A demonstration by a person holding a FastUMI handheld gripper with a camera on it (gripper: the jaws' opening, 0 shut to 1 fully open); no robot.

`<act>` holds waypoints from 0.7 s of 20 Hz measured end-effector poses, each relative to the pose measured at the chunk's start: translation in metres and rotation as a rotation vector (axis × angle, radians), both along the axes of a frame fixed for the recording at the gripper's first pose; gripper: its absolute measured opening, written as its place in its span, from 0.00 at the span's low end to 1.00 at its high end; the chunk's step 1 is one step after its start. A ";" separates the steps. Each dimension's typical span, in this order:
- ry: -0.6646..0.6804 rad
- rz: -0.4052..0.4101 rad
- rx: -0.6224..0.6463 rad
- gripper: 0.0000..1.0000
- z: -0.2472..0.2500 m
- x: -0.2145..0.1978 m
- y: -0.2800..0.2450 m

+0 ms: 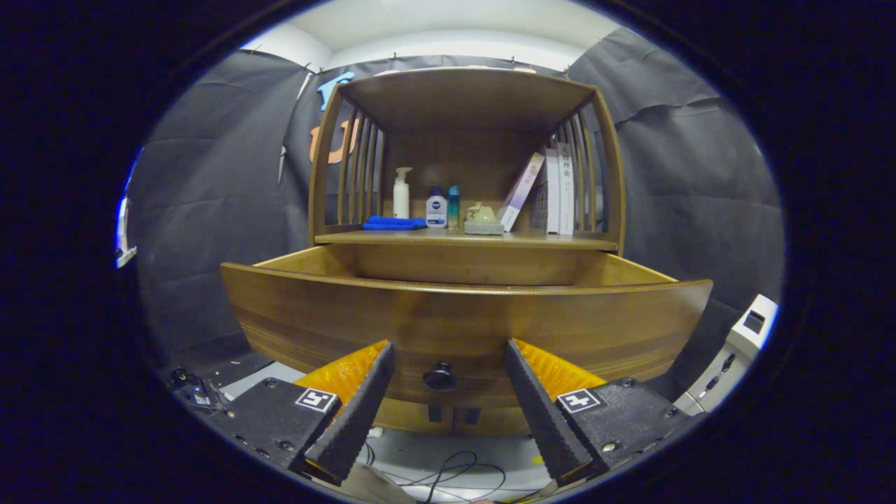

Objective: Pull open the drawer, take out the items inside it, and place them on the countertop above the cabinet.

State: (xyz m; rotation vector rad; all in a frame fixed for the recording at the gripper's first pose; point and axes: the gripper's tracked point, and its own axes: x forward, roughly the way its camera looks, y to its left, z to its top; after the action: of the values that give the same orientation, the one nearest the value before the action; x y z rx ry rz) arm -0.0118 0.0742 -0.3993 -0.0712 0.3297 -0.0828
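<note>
The gripper (pixel 448 364) is released, its jaws spread wide to either side of the small dark round knob (pixel 440 377), touching nothing. Just ahead stands the pulled-out brown wooden drawer (pixel 462 318); beyond it the wooden cabinet's countertop (pixel 532 240) carries a folded blue cloth (pixel 393 223), a white pump bottle (pixel 401 193) and leaning books (pixel 553 189)

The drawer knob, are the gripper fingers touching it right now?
Apart. The gripper view shows the gripper open, its fingers either side of the drawer knob with clear gaps.
</note>
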 end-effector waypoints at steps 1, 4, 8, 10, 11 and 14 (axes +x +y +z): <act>-0.004 -0.007 -0.013 1.00 -0.001 0.001 0.000; -0.010 -0.029 -0.032 1.00 0.000 0.006 -0.004; -0.002 -0.067 0.004 1.00 0.002 0.022 -0.011; -0.006 -0.060 -0.004 0.99 0.001 0.030 -0.012; -0.003 -0.058 -0.006 0.99 0.002 0.031 -0.014; 0.006 -0.059 0.010 1.00 0.003 0.042 -0.013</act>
State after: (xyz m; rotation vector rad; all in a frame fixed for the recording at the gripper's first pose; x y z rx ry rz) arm 0.0299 0.0608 -0.3963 -0.0514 0.3380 -0.1398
